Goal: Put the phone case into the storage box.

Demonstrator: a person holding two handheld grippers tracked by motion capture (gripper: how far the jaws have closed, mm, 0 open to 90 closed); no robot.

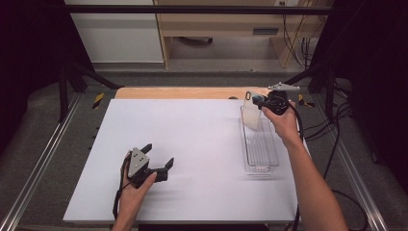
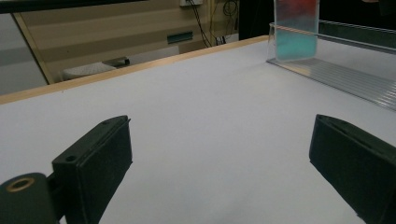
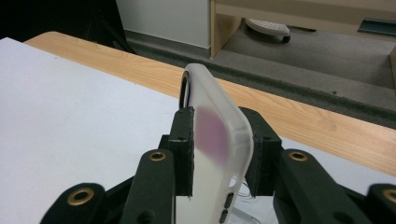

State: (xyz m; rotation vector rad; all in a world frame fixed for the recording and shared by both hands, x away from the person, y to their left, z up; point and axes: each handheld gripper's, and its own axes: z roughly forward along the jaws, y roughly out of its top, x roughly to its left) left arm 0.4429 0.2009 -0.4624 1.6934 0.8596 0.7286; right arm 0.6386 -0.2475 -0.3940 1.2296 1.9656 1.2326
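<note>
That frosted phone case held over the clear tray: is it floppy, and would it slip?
The phone case looks thin and hollow, so probably light and a bit bendy. Its smooth frosted skin may slide between the right gripper fingers. Stood on edge in the clear tray, it would likely tip.

I see a white desk (image 1: 192, 144) with a bare wooden strip along its far edge, and a clear ribbed tray (image 1: 260, 149) lying on its right side.

The white table top (image 1: 183, 144) rests on a wooden board whose edge (image 1: 183, 93) shows along the far side. Beyond it lies grey carpet floor (image 1: 144, 77), then a light wooden desk (image 1: 226, 24) beside a white cabinet (image 1: 120, 33). Black cables (image 1: 296, 33) hang to the desk's right.
</note>
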